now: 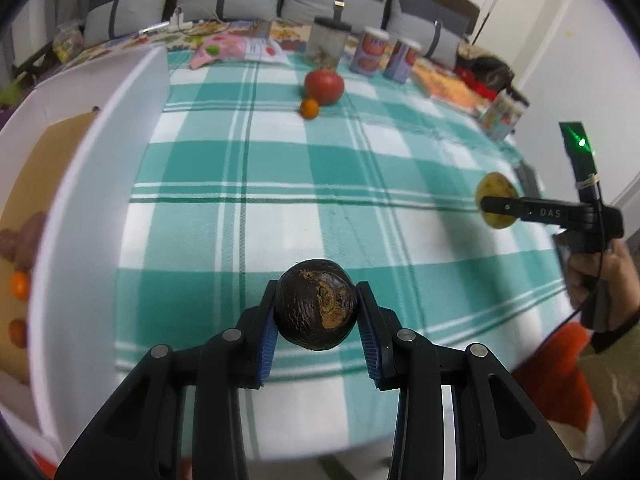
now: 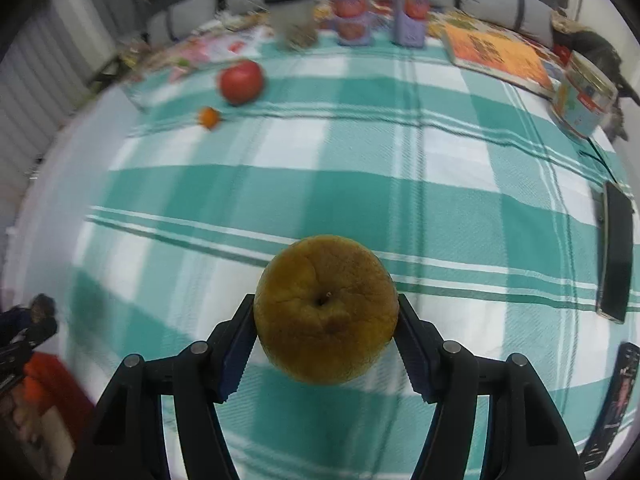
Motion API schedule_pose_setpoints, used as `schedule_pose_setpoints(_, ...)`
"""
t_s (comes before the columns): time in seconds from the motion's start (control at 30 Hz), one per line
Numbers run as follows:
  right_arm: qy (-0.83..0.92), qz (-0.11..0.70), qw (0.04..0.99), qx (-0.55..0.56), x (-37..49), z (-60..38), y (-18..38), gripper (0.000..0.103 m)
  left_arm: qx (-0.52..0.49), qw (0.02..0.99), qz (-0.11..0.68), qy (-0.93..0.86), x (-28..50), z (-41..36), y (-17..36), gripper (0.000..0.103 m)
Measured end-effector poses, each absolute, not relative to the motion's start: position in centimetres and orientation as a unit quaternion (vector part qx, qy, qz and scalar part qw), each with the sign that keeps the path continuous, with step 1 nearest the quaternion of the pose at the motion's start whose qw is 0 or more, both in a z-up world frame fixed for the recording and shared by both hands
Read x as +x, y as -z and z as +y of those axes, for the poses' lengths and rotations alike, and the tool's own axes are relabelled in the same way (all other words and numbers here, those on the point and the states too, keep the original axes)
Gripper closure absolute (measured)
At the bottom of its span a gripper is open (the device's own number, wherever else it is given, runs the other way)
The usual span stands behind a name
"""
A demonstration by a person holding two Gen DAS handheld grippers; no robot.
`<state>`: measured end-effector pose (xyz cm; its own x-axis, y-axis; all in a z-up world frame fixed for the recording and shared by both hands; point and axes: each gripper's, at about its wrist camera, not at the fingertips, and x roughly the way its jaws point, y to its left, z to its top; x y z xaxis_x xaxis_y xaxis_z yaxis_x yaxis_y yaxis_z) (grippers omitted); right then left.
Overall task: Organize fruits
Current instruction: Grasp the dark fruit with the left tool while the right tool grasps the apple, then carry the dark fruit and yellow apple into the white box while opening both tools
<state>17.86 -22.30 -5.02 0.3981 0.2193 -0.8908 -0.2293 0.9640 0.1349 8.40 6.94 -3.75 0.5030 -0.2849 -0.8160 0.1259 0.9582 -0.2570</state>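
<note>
Clamped between the blue pads of the left gripper (image 1: 316, 312), a dark wrinkled fruit (image 1: 315, 305) is held at its widest part, so that it cannot roll out while it is carried clear of the checked tablecloth (image 1: 248, 176). A yellow-brown fruit (image 2: 326, 308) is gripped the same way, stem end up, by the right gripper (image 2: 326, 320). A white crate (image 1: 92, 184) stands just to the left, with small orange fruits (image 1: 19, 284) already inside; it is judged to be the place meant for both. A red fruit (image 1: 324, 86) and a small orange one (image 1: 309, 108) are left lying together far across the cloth.
</note>
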Motion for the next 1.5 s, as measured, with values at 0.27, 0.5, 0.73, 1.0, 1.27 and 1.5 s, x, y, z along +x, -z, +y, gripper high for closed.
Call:
schedule_pose_setpoints(0.27,-0.260,0.477,0.839,-0.031,15.9,-10.8,-1.6,0.038,-0.157,0.892,0.420,0.059,5.3,18.5,-4.4,0.066)
schedule_pose_setpoints(0.5,-0.387,0.466,0.793,-0.063,15.4,6.1,-3.4,0.038,-0.180,0.877,0.437,-0.086,5.5,31.4,-2.0,0.066)
schedule_pose_setpoints(0.73,-0.434,0.472,0.754,-0.146,16.2,21.1,-0.4,0.038,-0.195,0.827,0.510,-0.133,8.0,36.1,4.5,0.066)
schedule_pose_setpoints(1.0,-0.389,0.495,0.736,-0.249,19.0,28.0,6.3,0.038,-0.211,0.794,0.546,-0.164,8.1,38.3,7.7,0.065)
schedule_pose_setpoints(1.27,-0.381,0.477,0.757,-0.235,20.5,26.6,4.9,0.012,-0.194,0.816,0.512,-0.185,7.4,38.0,5.6,0.028)
schedule_pose_setpoints(1.5,-0.358,0.424,0.818,-0.150,18.8,16.1,-0.3,0.000,-0.165,0.881,0.422,-0.140,6.4,31.7,-0.7,0.019)
